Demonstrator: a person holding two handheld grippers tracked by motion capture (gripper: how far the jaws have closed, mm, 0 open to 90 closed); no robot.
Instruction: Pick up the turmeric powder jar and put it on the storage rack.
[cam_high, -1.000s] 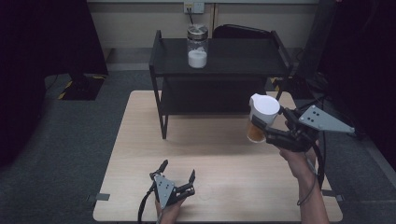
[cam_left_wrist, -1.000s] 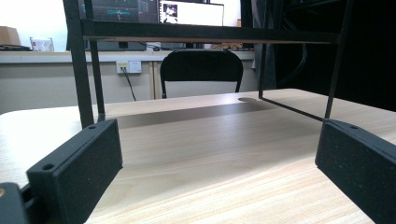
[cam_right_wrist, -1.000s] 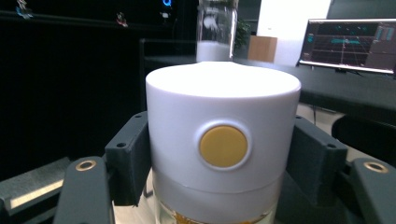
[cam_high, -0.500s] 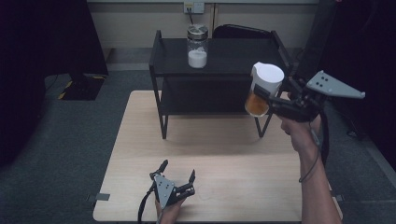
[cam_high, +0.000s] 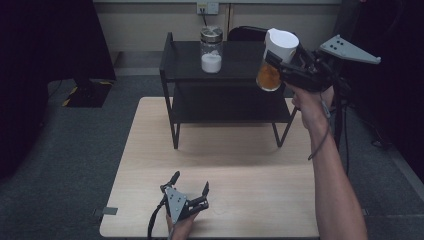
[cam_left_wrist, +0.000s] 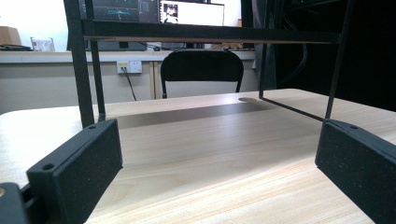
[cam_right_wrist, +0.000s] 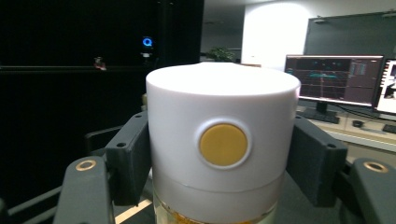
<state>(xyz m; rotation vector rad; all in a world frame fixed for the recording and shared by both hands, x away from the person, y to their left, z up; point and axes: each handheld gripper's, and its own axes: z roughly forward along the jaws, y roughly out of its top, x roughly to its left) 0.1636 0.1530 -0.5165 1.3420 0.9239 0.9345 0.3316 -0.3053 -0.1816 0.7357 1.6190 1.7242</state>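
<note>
My right gripper (cam_high: 276, 59) is shut on a jar (cam_high: 274, 59) with a white lid and orange contents, held in the air above the right end of the black shelf rack (cam_high: 227, 72). In the right gripper view the white lid (cam_right_wrist: 223, 144) with a round yellow button sits clamped between the two black jaws. A glass jar (cam_high: 211, 49) with white powder and a metal lid stands on the rack's top shelf. My left gripper (cam_high: 189, 185) rests open near the table's front edge, with nothing between its jaws in the left gripper view.
The wooden table (cam_high: 150, 165) carries the two-tier black rack at its far side. A black chair (cam_left_wrist: 201, 67) stands behind the table. Wall sockets (cam_left_wrist: 129, 66) and monitors (cam_right_wrist: 332, 80) are in the background. Dark curtains flank both sides.
My right gripper has lifted the orange jar up and away from me, from beside the rack to above its top shelf's right end. The left gripper has stayed put.
</note>
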